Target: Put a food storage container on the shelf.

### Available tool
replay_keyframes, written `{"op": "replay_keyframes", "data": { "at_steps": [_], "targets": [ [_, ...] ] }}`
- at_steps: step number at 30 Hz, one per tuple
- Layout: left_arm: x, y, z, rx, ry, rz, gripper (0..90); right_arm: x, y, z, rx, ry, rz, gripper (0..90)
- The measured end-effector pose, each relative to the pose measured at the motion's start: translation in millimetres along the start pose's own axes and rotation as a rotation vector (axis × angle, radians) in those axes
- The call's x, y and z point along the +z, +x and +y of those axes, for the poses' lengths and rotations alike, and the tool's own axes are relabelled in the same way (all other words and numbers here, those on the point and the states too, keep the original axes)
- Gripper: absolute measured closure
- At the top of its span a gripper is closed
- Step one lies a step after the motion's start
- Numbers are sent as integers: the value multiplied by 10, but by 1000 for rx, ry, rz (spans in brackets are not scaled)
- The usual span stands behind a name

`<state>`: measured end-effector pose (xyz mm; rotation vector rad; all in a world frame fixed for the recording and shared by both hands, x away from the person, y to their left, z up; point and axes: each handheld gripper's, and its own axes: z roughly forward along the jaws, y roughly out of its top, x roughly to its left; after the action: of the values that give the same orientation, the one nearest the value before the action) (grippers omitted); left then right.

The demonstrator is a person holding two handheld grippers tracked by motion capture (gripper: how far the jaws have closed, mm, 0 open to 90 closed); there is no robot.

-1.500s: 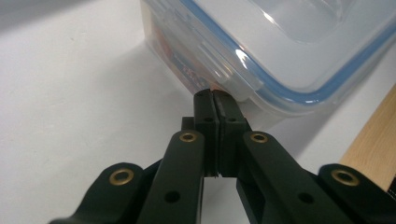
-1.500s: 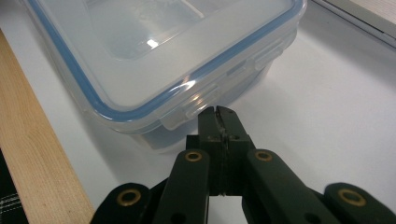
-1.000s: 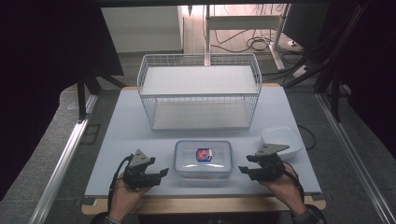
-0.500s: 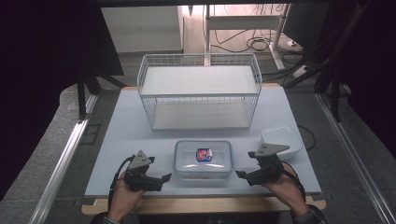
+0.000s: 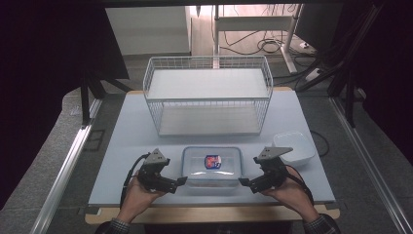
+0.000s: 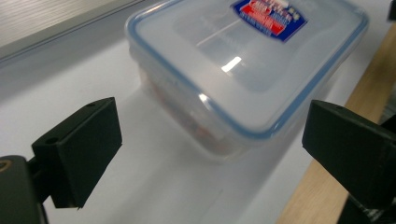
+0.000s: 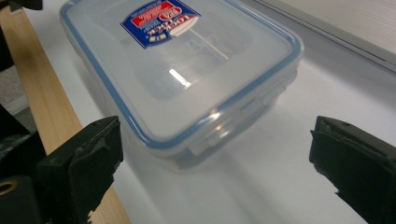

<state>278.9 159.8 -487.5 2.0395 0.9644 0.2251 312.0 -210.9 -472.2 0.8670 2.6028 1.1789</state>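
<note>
Both pairs of tongs have just been opening and have drawn back from the ends of the plastic box (image 5: 213, 166) since a second ago, the left one sliding outward a little; the box itself lies where it lay. The left tongs (image 5: 181, 182) now stand spread wide just beside the box's left end, their tips pointing at it without touching. In the left gripper view the two black jaws flank the near corner of the box (image 6: 247, 70), which lies ahead of them, not between them. The right tongs (image 5: 243, 184) are spread just as wide at the box's right end, also clear of it; in the right gripper view the box (image 7: 182, 70) sits ahead of the jaws, with its side latch facing them.

The box rests flat on the pale bench (image 5: 122, 146), near the front edge and midway between the two hands. Its clear lid has a blue rim and a red and blue label (image 5: 212, 161) in the middle, and something reddish shows dimly through the wall. A white wire basket (image 5: 208, 95) stands behind it, well apart. A small white tub (image 5: 294, 146) sits near the right hand, beyond it.
</note>
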Motion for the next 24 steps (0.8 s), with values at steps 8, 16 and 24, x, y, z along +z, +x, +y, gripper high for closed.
{"op": "replay_keyframes", "data": {
  "at_steps": [8,16,24],
  "targets": [
    [177,95,161,-7,24,-26,71,97,-71,171,43,-6,21,86],
    [313,230,135,-81,39,-95,59,276,-112,150,87,26,60,58],
    [462,251,98,-141,66,-232,16,393,-179,106,188,50,160,29]
  ]
}}
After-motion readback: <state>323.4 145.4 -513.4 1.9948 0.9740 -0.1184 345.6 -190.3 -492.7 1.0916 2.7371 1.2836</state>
